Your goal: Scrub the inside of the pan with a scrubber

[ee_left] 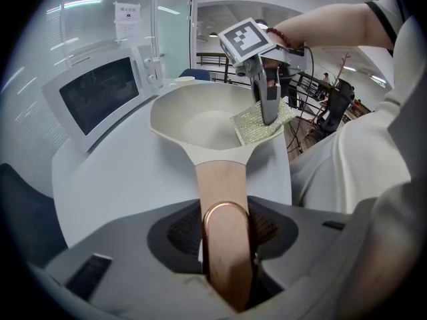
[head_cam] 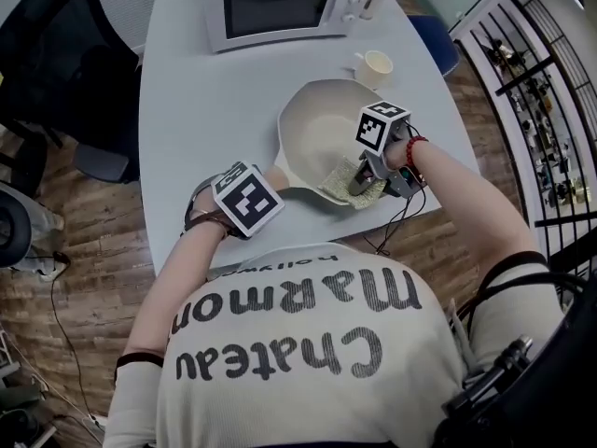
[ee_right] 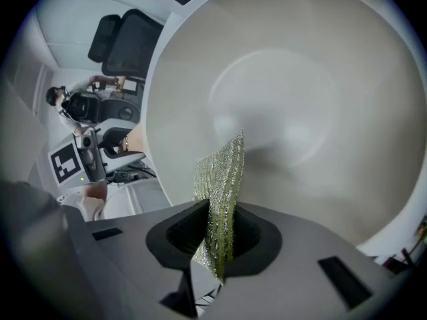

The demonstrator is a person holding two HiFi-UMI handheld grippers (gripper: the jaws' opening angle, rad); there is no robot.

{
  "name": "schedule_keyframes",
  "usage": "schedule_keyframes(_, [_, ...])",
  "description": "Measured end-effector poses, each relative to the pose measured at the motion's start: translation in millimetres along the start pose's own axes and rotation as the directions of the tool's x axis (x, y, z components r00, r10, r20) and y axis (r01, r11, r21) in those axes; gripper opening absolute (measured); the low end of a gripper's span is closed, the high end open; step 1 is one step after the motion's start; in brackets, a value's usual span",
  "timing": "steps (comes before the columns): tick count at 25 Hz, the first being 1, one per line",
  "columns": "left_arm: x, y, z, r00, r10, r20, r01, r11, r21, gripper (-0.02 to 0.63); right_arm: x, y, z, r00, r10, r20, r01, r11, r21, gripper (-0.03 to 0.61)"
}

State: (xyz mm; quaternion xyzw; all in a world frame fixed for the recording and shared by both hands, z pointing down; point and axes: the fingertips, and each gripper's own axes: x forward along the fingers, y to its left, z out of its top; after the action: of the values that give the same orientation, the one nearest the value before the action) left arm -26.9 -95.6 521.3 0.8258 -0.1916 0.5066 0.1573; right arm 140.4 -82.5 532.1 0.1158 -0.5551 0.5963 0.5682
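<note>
The left gripper (ee_left: 227, 245) clamps the handle (ee_left: 222, 185) of the pan (head_cam: 322, 129), which rests on the table (head_cam: 201, 110). The right gripper (ee_right: 217, 242) pinches the scrubber (ee_right: 223, 172) at the pan's near inner rim.

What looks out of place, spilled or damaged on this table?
Nothing stands out. The left claw grips the handle of the pan, the right claw pinches the scrubber at the pan's near rim, and the cup stands upright near the microwave. No spill or damage shows on the table.
</note>
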Motion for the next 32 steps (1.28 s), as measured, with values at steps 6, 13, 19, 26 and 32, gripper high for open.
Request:
schedule_keyframes(6, [-0.5, -3.2, -0.6, 1.000, -0.001, -0.009, 0.001, 1.000, -0.004, 0.156, -22.2, -69.3, -14.7, 0.890, -0.415, -0.191, 0.393, 0.909, -0.140, 0.058])
schedule_keyframes(13, [1.2, -6.1, -2.6, 1.000, -0.001, -0.013, 0.001, 1.000, -0.019, 0.156, -42.1, -100.1, 3.0, 0.596, -0.770, -0.227, 0.635, 0.625, -0.454, 0.058])
schedule_keyframes(19, [0.9, -3.6, -5.8, 1.000, 0.007, -0.026, -0.008, 0.999, -0.034, 0.158, -69.8, -123.7, 21.0, 0.391, -0.909, -0.148, 0.704, 0.398, -0.588, 0.058])
schedule_keyframes(26, [2.9, -3.6, -10.2, 0.999, 0.017, -0.048, -0.020, 0.998, -0.060, 0.160, -87.9, -141.8, 51.0, 0.292, -0.956, 0.004, 0.714, 0.215, -0.666, 0.058])
schedule_keyframes(32, [0.7, -1.7, -13.4, 0.997, 0.045, -0.061, -0.048, 0.998, -0.045, 0.166, -106.0, -140.2, 80.5, 0.188, -0.962, 0.196, 0.694, -0.011, -0.720, 0.060])
